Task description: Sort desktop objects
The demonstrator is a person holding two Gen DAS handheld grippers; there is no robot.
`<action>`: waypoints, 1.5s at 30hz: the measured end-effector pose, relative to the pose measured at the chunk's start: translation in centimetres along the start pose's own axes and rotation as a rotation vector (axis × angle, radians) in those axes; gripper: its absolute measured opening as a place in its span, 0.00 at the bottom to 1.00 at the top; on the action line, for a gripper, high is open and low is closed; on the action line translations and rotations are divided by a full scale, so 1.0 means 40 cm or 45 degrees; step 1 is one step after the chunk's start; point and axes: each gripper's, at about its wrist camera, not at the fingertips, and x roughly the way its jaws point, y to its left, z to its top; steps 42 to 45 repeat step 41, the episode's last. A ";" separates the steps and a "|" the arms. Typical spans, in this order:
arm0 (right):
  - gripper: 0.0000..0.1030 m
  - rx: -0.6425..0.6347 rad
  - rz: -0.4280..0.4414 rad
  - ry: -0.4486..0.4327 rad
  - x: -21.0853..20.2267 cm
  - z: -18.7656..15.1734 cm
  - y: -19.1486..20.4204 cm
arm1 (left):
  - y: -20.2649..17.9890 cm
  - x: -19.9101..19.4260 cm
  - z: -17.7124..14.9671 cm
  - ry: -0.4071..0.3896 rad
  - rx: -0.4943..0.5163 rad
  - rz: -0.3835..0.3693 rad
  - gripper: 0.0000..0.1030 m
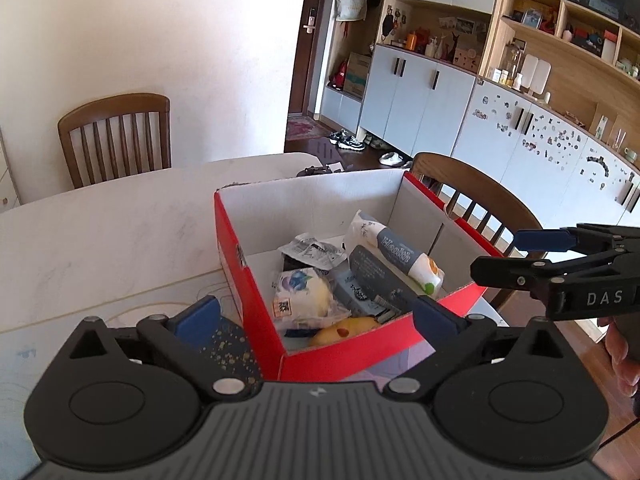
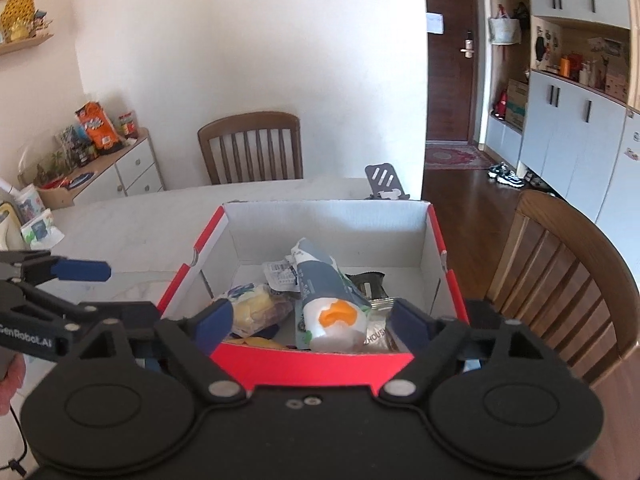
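Sorting nearly complete: left tool (image 1: 316, 316) and right tool (image 2: 310, 322) both wide open, empty, beside red box (image 2: 312, 364) of packets; next, check counter (image 1: 120, 220) for strays.

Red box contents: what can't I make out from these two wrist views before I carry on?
- Box floor near the front wall: hidden in the right wrist view by the red box wall and the right gripper.
- Yellow item: mostly covered by other packets, left wrist view; identity unclear.
- Packet labels: too small to read.
- Table beneath the left gripper: blocked by its body.
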 end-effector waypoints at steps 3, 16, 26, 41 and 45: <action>0.97 0.011 -0.025 -0.017 -0.013 -0.015 0.010 | 0.008 -0.011 -0.010 0.003 0.002 0.004 1.00; 0.98 0.023 -0.065 0.011 -0.035 -0.076 0.067 | 0.030 -0.043 -0.059 0.060 0.024 0.030 1.00; 0.98 0.034 -0.058 0.043 -0.023 -0.088 0.093 | 0.041 -0.044 -0.078 0.127 0.008 0.008 1.00; 0.98 0.044 -0.040 0.085 -0.007 -0.094 0.101 | 0.054 -0.040 -0.086 0.161 0.013 -0.009 1.00; 0.98 0.044 -0.040 0.085 -0.007 -0.094 0.101 | 0.054 -0.040 -0.086 0.161 0.013 -0.009 1.00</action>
